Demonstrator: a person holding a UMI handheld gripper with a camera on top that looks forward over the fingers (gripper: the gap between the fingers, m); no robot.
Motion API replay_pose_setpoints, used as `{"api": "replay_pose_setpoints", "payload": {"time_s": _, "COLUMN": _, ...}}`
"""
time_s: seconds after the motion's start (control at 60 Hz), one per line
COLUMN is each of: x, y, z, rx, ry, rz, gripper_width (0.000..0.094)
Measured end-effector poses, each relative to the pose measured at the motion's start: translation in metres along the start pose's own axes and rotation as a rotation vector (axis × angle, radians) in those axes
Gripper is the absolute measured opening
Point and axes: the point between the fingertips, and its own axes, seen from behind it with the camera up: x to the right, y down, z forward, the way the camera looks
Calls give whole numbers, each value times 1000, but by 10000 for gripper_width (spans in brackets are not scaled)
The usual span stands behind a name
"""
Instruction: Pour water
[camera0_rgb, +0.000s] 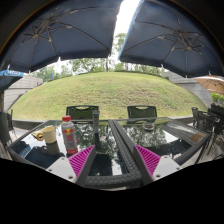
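A clear plastic bottle (69, 134) with a red cap and red label stands upright on the glass table (120, 135), ahead of my left finger and a little to its left. Just left of the bottle sits a pale cup (50, 134). My gripper (115, 160) hovers over the near part of the table, open, its pink pads (81, 160) spread wide apart with nothing between them. The bottle and cup lie beyond the fingertips.
Two dark chairs (83, 113) stand at the table's far side, another (208, 119) at the right. Dark parasols (60, 35) hang overhead. A grassy mound (110, 95) rises beyond. Small items (38, 135) lie left of the cup.
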Motion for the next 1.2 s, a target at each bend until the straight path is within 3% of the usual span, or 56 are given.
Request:
{"api": "replay_pose_setpoints", "payload": {"time_s": 0.217, "x": -101, "y": -13, "z": 38, "rx": 7, "ry": -211, "rz": -64, "gripper_width": 801}}
{"api": "replay_pose_setpoints", "payload": {"time_s": 0.417, "x": -182, "y": -14, "z": 107, "rx": 6, "ry": -300, "rz": -45, "gripper_width": 802}}
{"api": "replay_pose_setpoints", "payload": {"time_s": 0.633, "x": -213, "y": -20, "z": 184, "rx": 35, "ry": -232, "rz": -27, "gripper_width": 789}}
{"api": "replay_pose_setpoints", "payload": {"time_s": 0.667, "x": -216, "y": -16, "z": 190, "rx": 25, "ry": -222, "rz": -29, "gripper_width": 665}}
{"api": "replay_pose_setpoints", "payload": {"time_s": 0.683, "x": -215, "y": -12, "z": 192, "rx": 17, "ry": -213, "rz": -35, "gripper_width": 490}}
{"api": "replay_pose_setpoints", "payload": {"time_s": 0.833, "x": -203, "y": -21, "z": 200, "rx": 101, "ry": -147, "rz": -43, "gripper_width": 334}}
{"api": "replay_pose_setpoints", "payload": {"time_s": 1.033, "x": -212, "y": -21, "z": 212, "rx": 91, "ry": -137, "rz": -133, "gripper_width": 322}}
{"api": "replay_pose_setpoints", "payload": {"time_s": 1.2, "x": -246, "y": -64, "z": 234, "rx": 173, "ry": -63, "rz": -715, "gripper_width": 322}}
